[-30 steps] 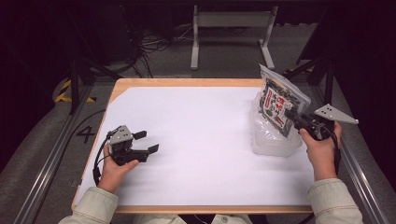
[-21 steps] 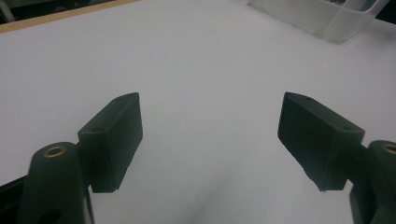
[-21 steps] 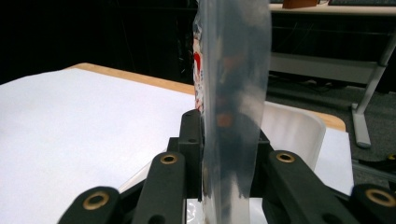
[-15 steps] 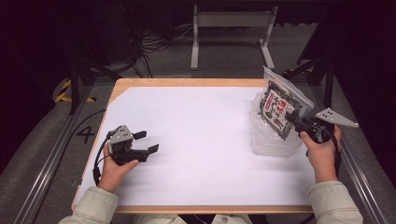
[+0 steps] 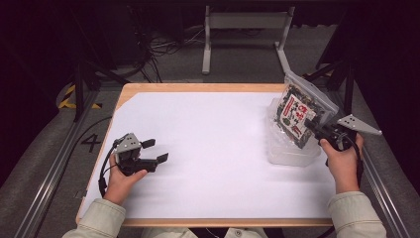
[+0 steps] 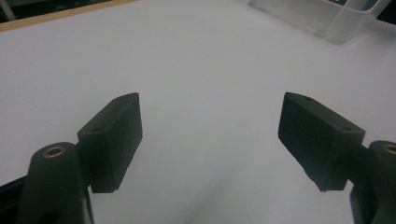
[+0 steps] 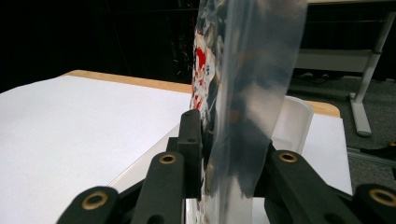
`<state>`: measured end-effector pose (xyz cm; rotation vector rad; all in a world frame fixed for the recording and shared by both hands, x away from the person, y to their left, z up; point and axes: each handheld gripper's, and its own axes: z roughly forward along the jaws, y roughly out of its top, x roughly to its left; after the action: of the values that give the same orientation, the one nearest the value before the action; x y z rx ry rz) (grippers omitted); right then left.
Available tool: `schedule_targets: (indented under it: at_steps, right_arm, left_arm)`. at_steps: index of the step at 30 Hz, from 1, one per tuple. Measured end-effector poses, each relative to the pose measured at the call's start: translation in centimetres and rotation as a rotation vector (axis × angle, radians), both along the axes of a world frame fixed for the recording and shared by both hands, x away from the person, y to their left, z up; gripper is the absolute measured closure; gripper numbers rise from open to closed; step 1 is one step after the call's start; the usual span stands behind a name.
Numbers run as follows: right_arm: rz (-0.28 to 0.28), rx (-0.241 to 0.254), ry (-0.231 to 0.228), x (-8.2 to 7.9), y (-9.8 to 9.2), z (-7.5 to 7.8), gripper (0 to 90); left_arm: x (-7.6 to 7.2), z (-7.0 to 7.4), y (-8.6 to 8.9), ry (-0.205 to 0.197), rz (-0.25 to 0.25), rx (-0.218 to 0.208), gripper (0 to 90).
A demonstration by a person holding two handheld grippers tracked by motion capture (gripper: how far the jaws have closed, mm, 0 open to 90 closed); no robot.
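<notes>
Holding a clear printed bag [image 5: 298, 111] at far right over the clear bin [image 5: 289, 151], our right hand-held gripper [image 5: 313, 125] is clamped on its lower edge. We judge it light, floppy, slippery; grip the edge firmly. Left hand-held gripper [image 5: 153, 150] rests wide open, empty, on the surface [image 5: 213, 144].

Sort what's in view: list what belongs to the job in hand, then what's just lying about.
In the job:
- right gripper, shut on the clear packet
- clear packet with a red and black printed card, held above the clear plastic tub
- clear plastic tub

Lying about:
- left gripper, open, idle on the table
- metal frame on the floor behind
</notes>
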<state>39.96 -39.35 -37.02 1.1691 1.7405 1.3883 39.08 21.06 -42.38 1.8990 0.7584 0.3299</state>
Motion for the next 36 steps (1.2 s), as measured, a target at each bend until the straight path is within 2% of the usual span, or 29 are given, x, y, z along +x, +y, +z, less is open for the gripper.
schedule_targets:
  at_steps: [4, 12, 14, 20, 28, 36]
  right_arm:
    - [-0.001, -0.013, 0.01, -0.2, -0.1, 0.0, 74.1]
    - [0.003, -0.009, 0.013, -0.5, -0.3, -0.2, 74.3]
    - [0.003, -0.009, 0.015, -0.5, -0.2, -0.2, 74.1]
    - [0.003, -0.028, 0.012, -0.6, 0.1, 0.0, 72.3]
    - [0.002, -0.007, -0.014, -1.1, 0.1, 0.4, 50.4]
    - [-0.008, -0.005, -0.044, -2.1, 0.2, 0.7, 35.3]
  left_arm:
    - [0.0, 0.0, 0.1, -0.005, 0.001, 0.0, 22.7]
    - [0.0, 0.0, 0.1, -0.002, 0.003, 0.002, 22.7]
    - [0.0, 0.0, 0.1, 0.009, 0.002, -0.003, 22.7]
    - [0.1, -0.1, 0.0, 0.004, 0.002, 0.003, 22.5]
    - [0.1, -0.1, 0.0, 0.009, 0.001, 0.0, 22.5]
    - [0.1, -0.1, 0.1, 0.007, 0.0, -0.002, 22.3]
